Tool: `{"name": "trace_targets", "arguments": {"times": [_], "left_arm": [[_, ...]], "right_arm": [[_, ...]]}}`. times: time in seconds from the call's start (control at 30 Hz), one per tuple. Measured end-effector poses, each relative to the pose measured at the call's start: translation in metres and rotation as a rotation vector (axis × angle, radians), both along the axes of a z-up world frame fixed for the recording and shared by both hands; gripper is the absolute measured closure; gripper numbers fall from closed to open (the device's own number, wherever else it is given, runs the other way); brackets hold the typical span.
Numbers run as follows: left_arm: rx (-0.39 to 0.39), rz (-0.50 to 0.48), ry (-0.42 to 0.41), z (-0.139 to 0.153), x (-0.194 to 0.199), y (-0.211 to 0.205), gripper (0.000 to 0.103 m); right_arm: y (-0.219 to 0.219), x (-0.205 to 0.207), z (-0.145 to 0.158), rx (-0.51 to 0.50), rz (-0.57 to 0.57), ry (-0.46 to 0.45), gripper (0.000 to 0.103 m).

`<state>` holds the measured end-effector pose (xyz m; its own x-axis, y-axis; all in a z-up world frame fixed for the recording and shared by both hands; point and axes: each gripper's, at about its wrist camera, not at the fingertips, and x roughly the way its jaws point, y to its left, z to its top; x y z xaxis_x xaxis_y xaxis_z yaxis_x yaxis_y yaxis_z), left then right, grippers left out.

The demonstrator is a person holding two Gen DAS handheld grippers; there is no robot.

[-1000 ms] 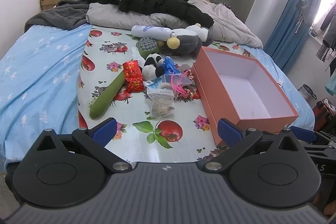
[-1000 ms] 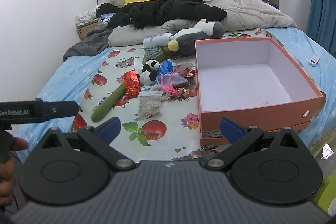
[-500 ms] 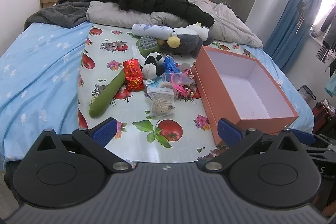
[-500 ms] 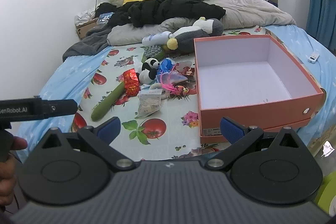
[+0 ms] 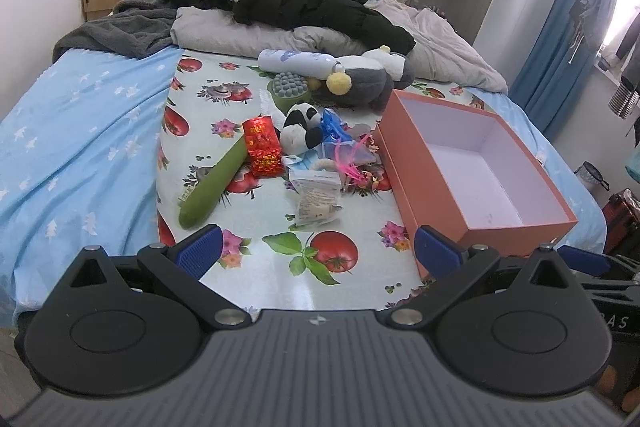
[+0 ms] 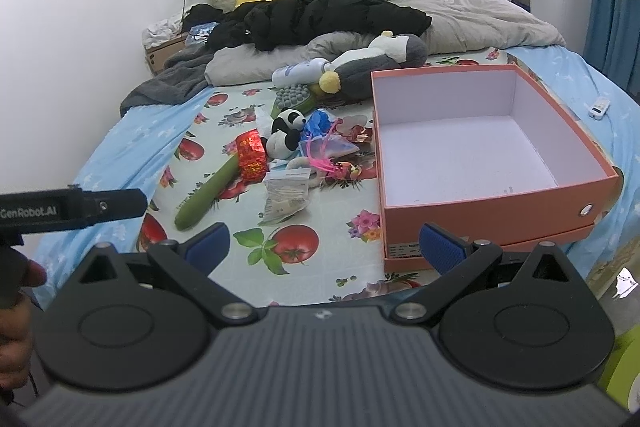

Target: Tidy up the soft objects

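Pre-grasp stage: left gripper (image 5: 316,251) and right gripper (image 6: 324,247) wide, empty. Next: reach far to panda plush (image 5: 300,129), transfer right into orange box (image 5: 404,187).

Right gripper (image 6: 324,245) over near edge of bed (image 6: 120,147), blue fingers (image 6: 442,247) spread wide, holding nothing. Orange box (image 6: 496,211) on right, open, bare inside. Left of it, jumble: panda (image 6: 285,133), red packet (image 6: 251,157), green roll (image 6: 208,193), clear bag (image 6: 286,197). Left gripper (image 6: 72,209) pokes in from left edge.
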<state>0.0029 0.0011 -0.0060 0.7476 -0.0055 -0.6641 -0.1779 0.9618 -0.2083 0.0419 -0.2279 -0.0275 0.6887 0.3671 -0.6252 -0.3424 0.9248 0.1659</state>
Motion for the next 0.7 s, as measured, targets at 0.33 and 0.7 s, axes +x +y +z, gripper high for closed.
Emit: {"name": "trace_targets", "arguments": {"times": [0.33, 0.7], "left_arm": [[-0.002, 0.003, -0.023, -0.007, -0.001, -0.004, 0.000], [0.056, -0.019, -0.055, -0.012, 0.000, -0.011, 0.000]], "right_arm": [[-0.005, 0.003, -0.001, 0.007, -0.057, 0.013, 0.000], [-0.006, 0.007, -0.006, 0.005, -0.069, 0.046, 0.000]]}}
